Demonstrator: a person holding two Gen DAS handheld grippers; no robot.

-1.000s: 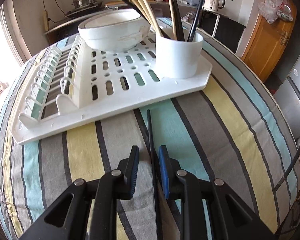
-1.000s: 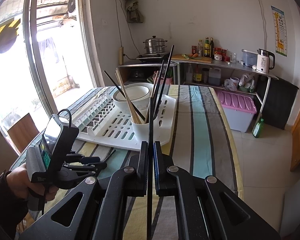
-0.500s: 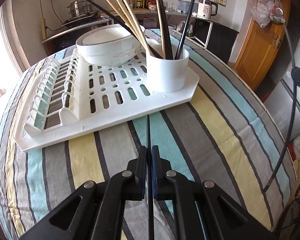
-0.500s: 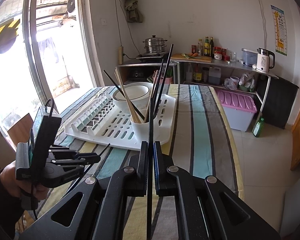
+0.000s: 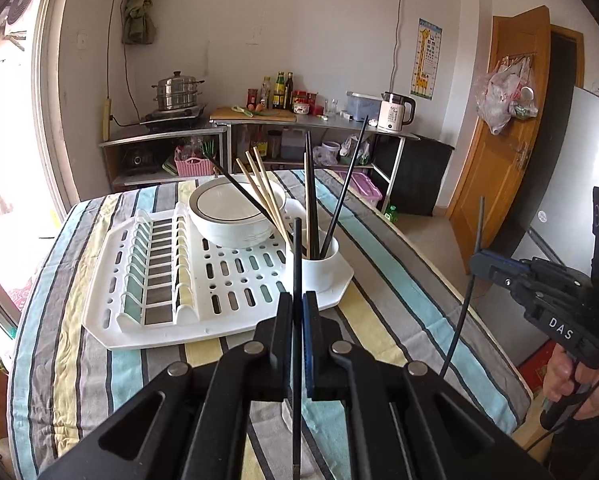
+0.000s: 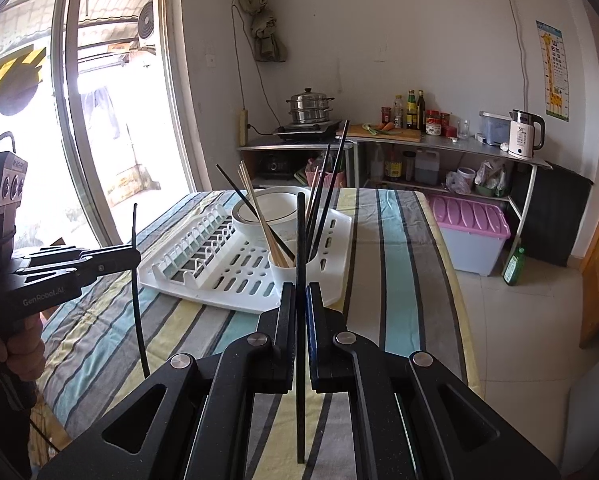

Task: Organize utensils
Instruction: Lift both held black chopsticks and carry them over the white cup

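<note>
Two black chopsticks are in your grip, one per gripper. Left wrist view: your left gripper (image 5: 298,312) is pinched on a black chopstick (image 5: 297,256) standing upright above the striped surface (image 5: 383,280); ahead, the white holder cup (image 5: 315,268) with more chopsticks sits on the drying rack (image 5: 235,280) beside a white bowl (image 5: 231,216). Right wrist view: your right gripper (image 6: 300,304) is clamped on a second black chopstick (image 6: 300,240), upright, with the cup just behind it.

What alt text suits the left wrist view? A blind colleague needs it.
The left hand-held gripper clamps a black chopstick above a striped tablecloth, facing a white rack with a bowl and a chopstick cup.
</note>
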